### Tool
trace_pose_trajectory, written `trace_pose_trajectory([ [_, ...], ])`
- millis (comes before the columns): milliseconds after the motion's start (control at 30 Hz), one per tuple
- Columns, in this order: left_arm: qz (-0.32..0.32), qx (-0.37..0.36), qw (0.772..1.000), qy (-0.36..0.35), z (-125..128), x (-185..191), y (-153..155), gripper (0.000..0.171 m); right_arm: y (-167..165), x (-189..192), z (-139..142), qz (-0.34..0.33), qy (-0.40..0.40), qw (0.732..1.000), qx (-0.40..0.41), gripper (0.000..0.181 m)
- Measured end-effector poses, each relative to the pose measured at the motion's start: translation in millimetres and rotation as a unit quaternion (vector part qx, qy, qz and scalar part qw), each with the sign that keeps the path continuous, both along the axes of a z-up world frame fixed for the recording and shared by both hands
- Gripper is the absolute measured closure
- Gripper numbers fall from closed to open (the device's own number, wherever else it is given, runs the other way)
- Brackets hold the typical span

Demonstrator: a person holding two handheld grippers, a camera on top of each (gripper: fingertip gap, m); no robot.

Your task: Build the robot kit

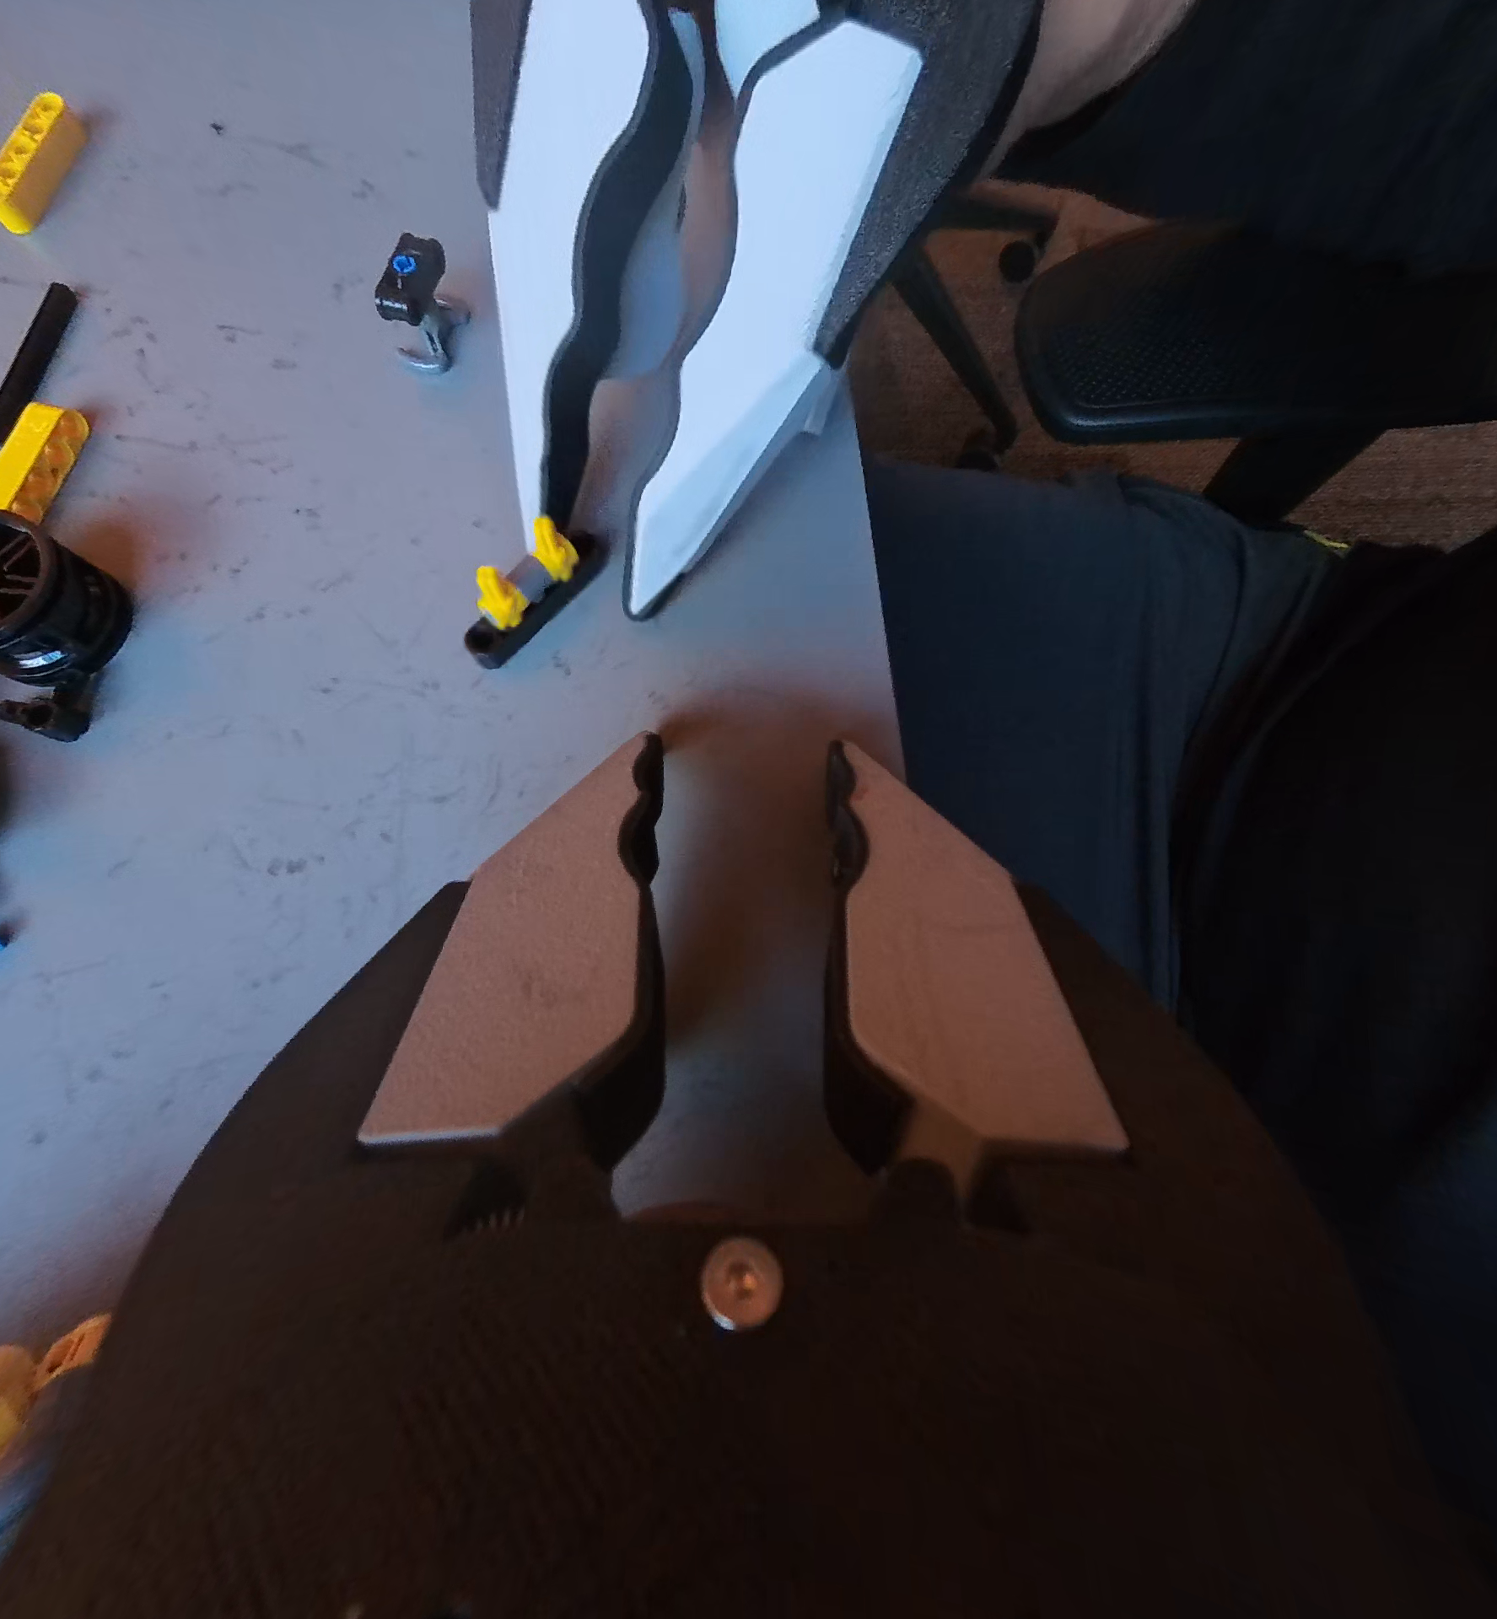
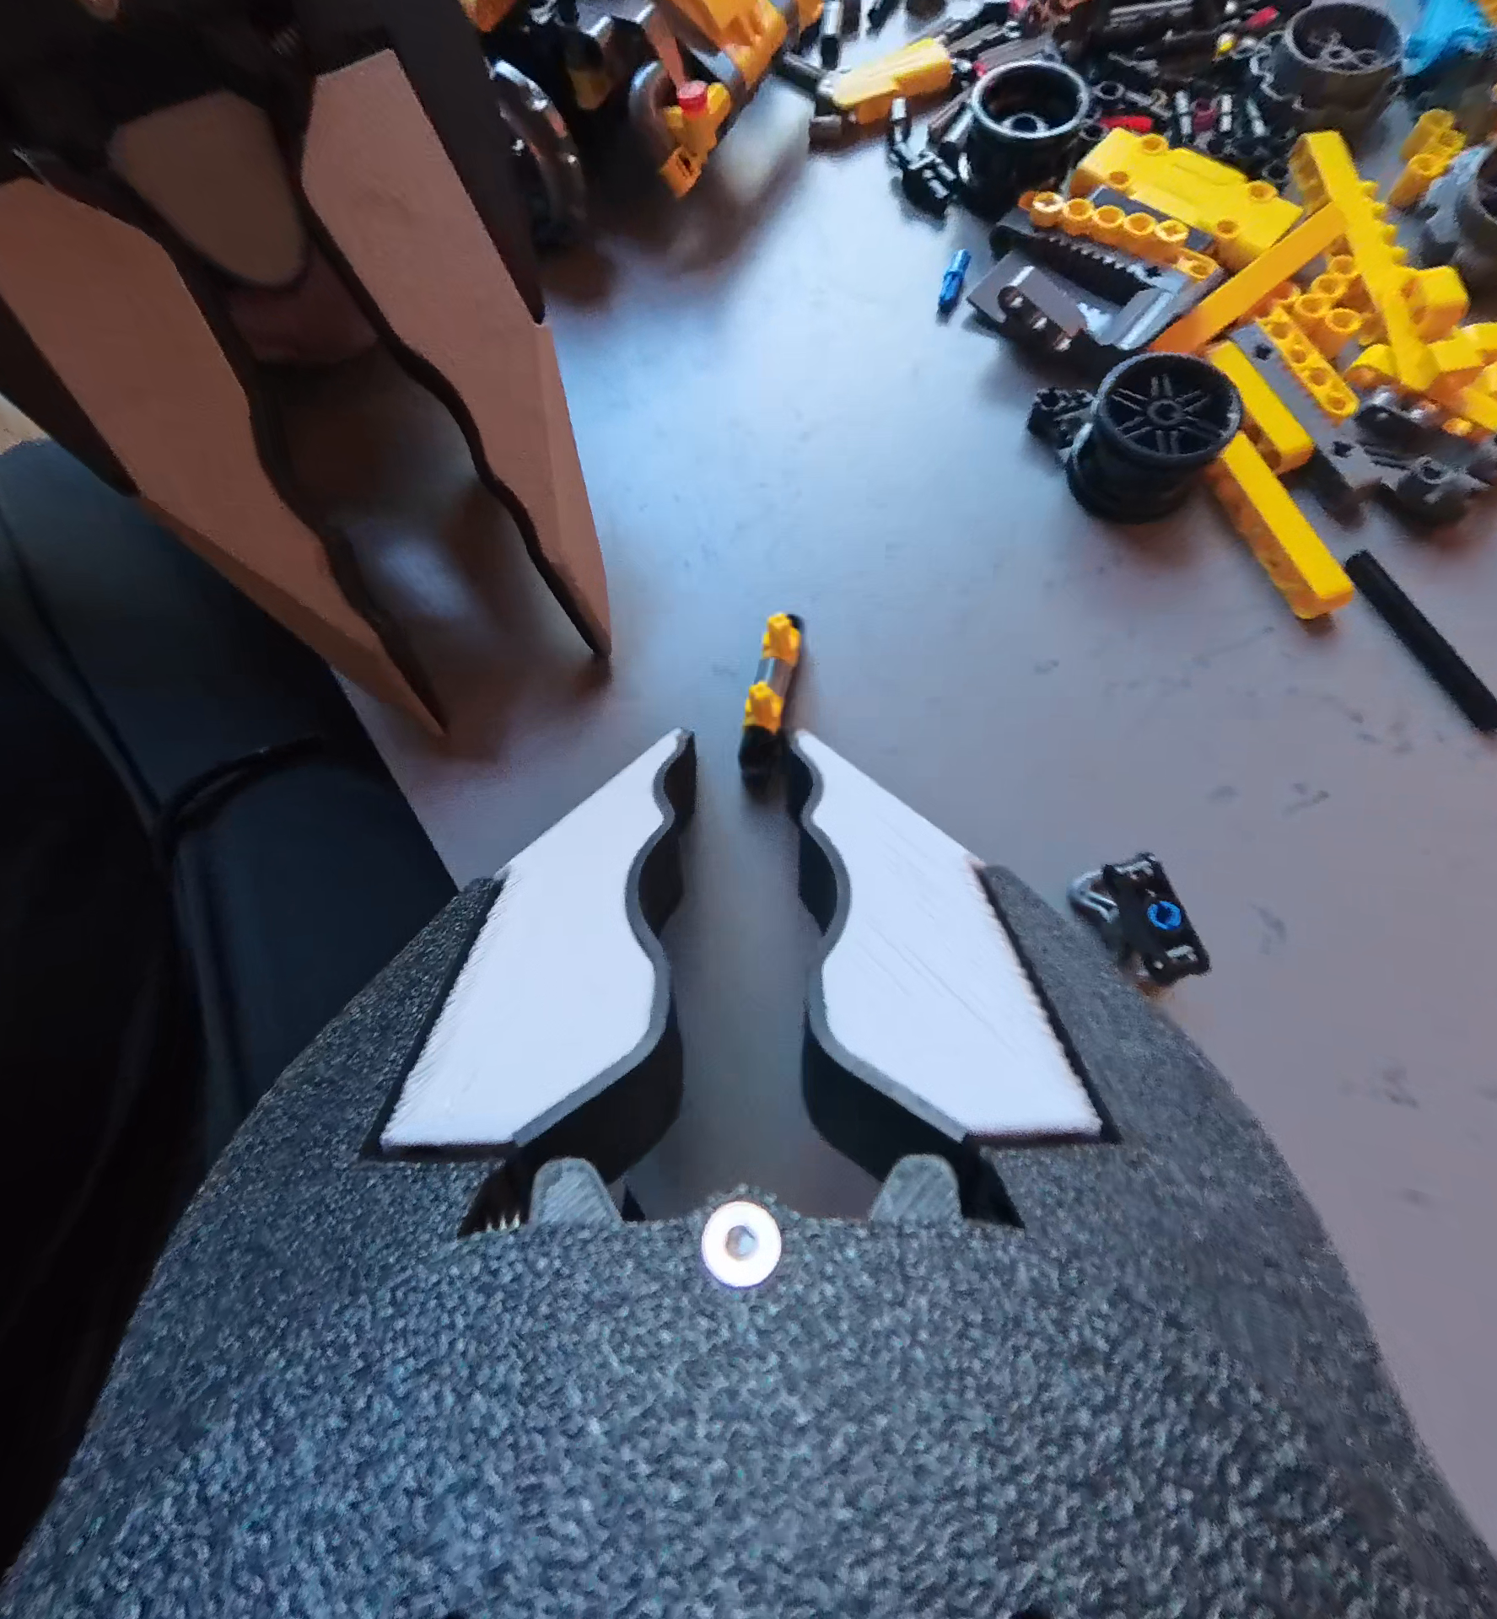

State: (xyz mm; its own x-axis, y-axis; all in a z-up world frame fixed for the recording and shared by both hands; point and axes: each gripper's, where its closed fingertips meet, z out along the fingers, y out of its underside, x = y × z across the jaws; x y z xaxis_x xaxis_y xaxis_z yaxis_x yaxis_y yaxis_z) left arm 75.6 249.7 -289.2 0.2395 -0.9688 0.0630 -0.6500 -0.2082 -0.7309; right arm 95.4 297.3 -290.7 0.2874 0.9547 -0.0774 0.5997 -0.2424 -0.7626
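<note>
A short black beam with two yellow pins and a grey sleeve [image 2: 769, 692] lies on the grey table [image 2: 902, 569]. My right gripper [image 2: 743, 740] is open, its white fingers low over the table, and the beam's near end lies between the fingertips. In the left wrist view the right gripper [image 1: 600, 569] comes down from above, one fingertip against the beam [image 1: 534, 596] and the other apart from it. My left gripper [image 1: 745, 753] is open and empty, close to the table's edge just short of the beam. It shows tan at the upper left of the right wrist view [image 2: 517, 692].
A black connector with a blue pin and a grey hook [image 2: 1143, 920] lies to the right. A black axle [image 2: 1428, 639], a black wheel [image 2: 1156, 429] and a pile of yellow beams [image 2: 1340, 307] lie beyond. A person's lap [image 1: 1165, 745] and a black chair [image 1: 1253, 350] are past the table's edge. It is some 10 centimetres from my right tips to the black wheel [image 2: 1156, 429]. The left camera catches it too, in the left wrist view [image 1: 6, 570].
</note>
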Motion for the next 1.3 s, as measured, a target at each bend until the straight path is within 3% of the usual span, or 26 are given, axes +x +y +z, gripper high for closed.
trace_pose_trajectory([
  [200,-0.003,0.001,1.000,0.001,0.0,0.2,-0.9,0.137,-2.5,-6.2,-0.5,0.002,-0.002,1.000,-0.002,0.172],
  [833,-0.002,0.000,1.000,0.000,-0.3,0.2,-0.7,0.137,11.4,21.6,0.5,-0.027,0.006,0.999,0.026,0.164],
  [1067,-0.001,0.000,1.000,0.000,-0.6,0.2,-0.2,0.138,19.7,36.6,13.4,-0.042,0.010,0.998,0.052,0.164],
  [1300,-0.002,0.005,1.000,0.002,-1.2,0.4,-0.4,0.138,52.1,66.2,35.2,-0.090,0.014,0.993,0.081,0.163],
])
